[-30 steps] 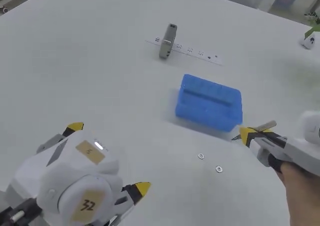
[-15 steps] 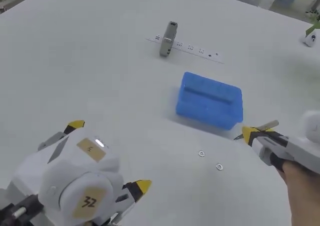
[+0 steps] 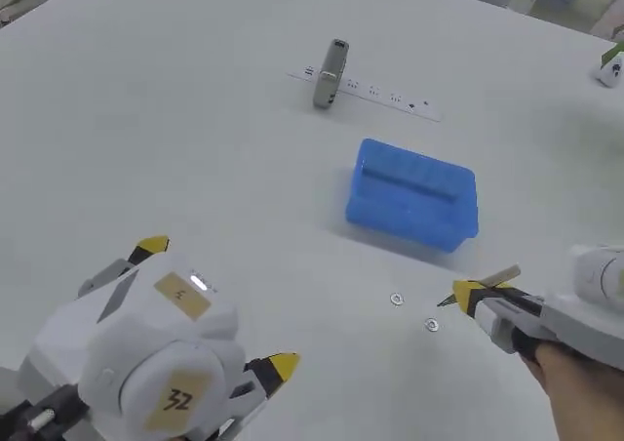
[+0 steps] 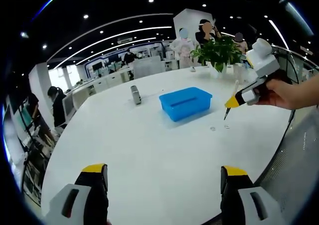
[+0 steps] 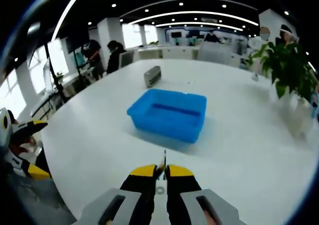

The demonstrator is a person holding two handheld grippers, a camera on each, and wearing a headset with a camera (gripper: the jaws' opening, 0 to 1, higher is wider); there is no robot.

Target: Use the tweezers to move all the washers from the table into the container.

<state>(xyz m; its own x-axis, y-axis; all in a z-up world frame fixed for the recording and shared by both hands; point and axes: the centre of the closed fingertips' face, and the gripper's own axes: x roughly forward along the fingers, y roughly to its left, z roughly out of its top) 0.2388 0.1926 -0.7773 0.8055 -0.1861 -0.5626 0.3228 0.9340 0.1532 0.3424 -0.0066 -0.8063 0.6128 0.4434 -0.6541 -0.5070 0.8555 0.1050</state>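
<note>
Right gripper [image 3: 466, 295] nearer ring washers [image 3: 396, 299], tight on perhaps-metal tweezers [image 5: 164, 159]; left gripper [image 4: 164, 170] agape.

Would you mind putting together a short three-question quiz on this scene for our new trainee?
1. True or false: the left gripper has its jaws shut.
2. How many washers lie on the table?
3. What does the right gripper hold between its jaws? A. tweezers B. a washer C. nothing

Key: 1 false, the jaws stand wide apart; 2 two, side by side and apart; 3 A.
</note>
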